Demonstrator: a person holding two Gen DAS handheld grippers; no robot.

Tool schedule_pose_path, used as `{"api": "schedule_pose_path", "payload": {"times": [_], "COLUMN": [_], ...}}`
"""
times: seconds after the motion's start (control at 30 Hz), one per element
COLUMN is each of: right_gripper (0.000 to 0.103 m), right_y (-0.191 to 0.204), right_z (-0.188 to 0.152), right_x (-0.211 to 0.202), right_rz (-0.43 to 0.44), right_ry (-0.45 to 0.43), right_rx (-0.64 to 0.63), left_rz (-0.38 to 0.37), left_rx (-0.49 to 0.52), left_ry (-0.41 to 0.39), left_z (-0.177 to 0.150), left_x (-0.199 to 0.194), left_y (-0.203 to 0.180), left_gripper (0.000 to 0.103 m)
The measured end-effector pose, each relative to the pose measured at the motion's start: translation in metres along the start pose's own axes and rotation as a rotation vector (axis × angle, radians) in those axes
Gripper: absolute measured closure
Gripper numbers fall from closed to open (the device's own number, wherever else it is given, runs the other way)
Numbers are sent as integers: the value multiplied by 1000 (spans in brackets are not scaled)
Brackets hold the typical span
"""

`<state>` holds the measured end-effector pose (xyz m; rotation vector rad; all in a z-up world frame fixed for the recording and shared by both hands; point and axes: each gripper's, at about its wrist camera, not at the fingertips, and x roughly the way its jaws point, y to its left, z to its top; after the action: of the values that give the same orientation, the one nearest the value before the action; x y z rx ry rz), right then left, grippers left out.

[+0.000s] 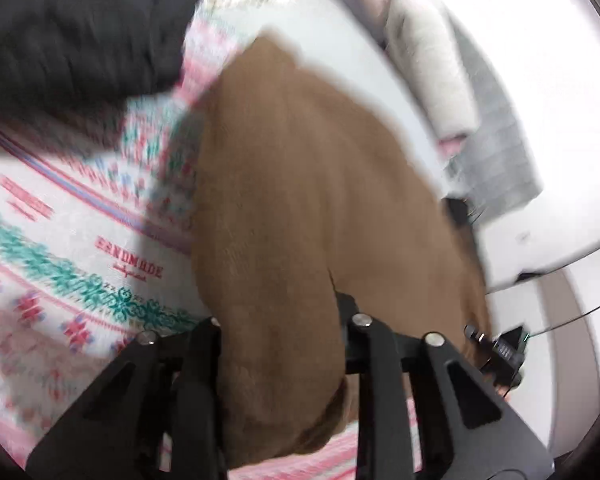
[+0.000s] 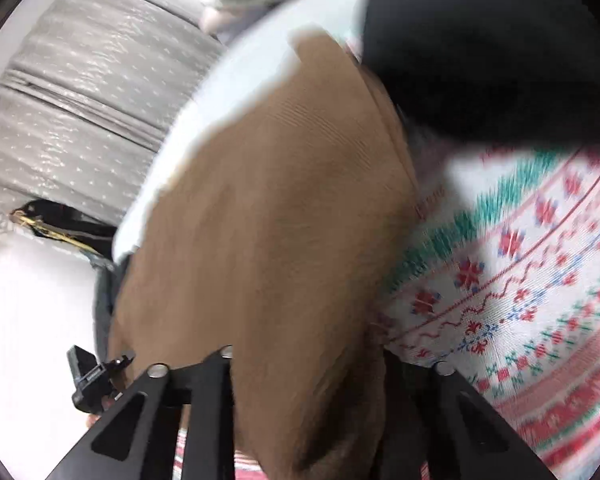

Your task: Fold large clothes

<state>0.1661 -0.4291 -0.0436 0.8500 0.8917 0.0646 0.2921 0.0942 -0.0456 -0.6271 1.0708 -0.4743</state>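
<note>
A large brown garment (image 1: 312,184) hangs from my left gripper (image 1: 284,332), whose black fingers are shut on a bunch of its fabric, above a patterned bedspread (image 1: 60,248). In the right wrist view the same brown garment (image 2: 268,200) is pinched between the fingers of my right gripper (image 2: 304,364), which is shut on it. The other gripper shows at the edge of each view: the right gripper (image 1: 500,352) and the left gripper (image 2: 92,376). Both views are blurred by motion.
A black garment (image 1: 80,28) lies on the bedspread and also shows in the right wrist view (image 2: 480,48). A grey-white pillow (image 1: 440,68) and grey blanket (image 1: 496,152) lie beyond. A silver quilted surface (image 2: 84,108) is at the left.
</note>
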Motion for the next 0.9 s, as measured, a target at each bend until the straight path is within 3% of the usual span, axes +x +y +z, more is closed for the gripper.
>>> {"api": "schedule_pose_path", "payload": {"times": [0.07, 0.2, 0.3, 0.37, 0.4, 0.47, 0.5, 0.53, 0.57, 0.63, 0.73, 0.9], "right_gripper": [88, 88, 88, 86, 86, 75, 69, 56, 44, 43, 42, 42], "right_y": [26, 65, 57, 39, 30, -1, -13, -29, -38, -44, -25, -7], "right_z": [-1, -21, -47, -69, -80, -100, -102, -110, -116, -114, -93, -61], "right_x": [-39, -92, -119, -122, -117, -95, -84, -66, -60, -63, -80, -72], "right_rz": [80, 85, 89, 86, 76, -15, -72, -181, -206, -184, -247, -282], "right_ry": [-64, -74, -26, 19, 43, 110, 141, 189, 203, 182, 97, 5], "right_rx": [-31, -136, -137, -117, -111, -93, -90, -86, -77, -52, -106, -156], "left_rz": [-19, -38, -38, -20, 15, 183, 232, 210, 186, 216, 282, 294], "left_rx": [50, 132, 114, 100, 105, 127, 128, 123, 116, 146, 254, 265], "left_ry": [-49, -62, 7, 62, 92, 170, 178, 161, 151, 120, 29, 36], "left_z": [-4, -33, -66, -87, -96, -122, -131, -132, -131, -120, -103, -68], "left_x": [-31, -94, -128, -128, -119, -91, -80, -80, -82, -91, -99, -55], "left_y": [-26, -56, -27, -2, 7, 37, 53, 59, 61, 51, 29, 18], "left_gripper": [81, 81, 79, 75, 72, 64, 50, 48, 47, 46, 43, 43]}}
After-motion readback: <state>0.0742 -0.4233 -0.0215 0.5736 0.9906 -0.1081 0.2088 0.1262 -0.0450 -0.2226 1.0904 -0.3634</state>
